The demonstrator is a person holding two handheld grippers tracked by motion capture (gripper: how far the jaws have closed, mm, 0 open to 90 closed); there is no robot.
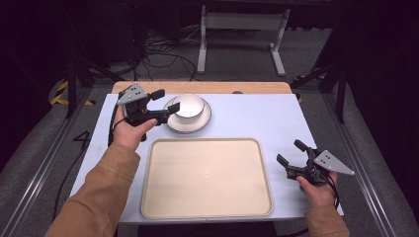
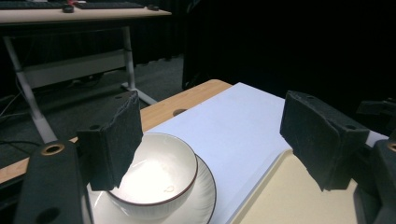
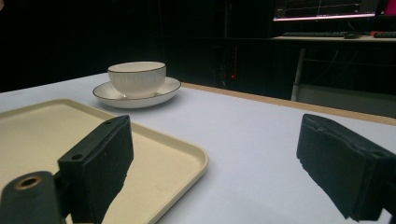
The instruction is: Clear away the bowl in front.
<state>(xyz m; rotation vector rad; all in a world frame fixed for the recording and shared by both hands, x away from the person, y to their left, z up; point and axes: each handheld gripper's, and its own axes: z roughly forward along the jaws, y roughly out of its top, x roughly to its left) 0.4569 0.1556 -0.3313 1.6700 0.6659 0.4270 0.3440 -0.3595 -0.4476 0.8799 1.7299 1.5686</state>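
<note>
White and rimmed in a dark line, the bowl [image 1: 188, 105] sits in a matching saucer [image 1: 203, 122] at about eleven o'clock on the pale blue table [image 1: 257, 118], just beyond the far left corner of the cream tray [image 1: 207, 177]. Beside it at nine o'clock, the left gripper [image 1: 166, 100] has its jaws spread wide, one jaw over the bowl's near rim and the other out over the saucer's edge. At four o'clock, well apart from the bowl, the right gripper [image 1: 290, 152] hovers just beside the tray's right edge with its jaws also held apart, gripping nothing.
</note>
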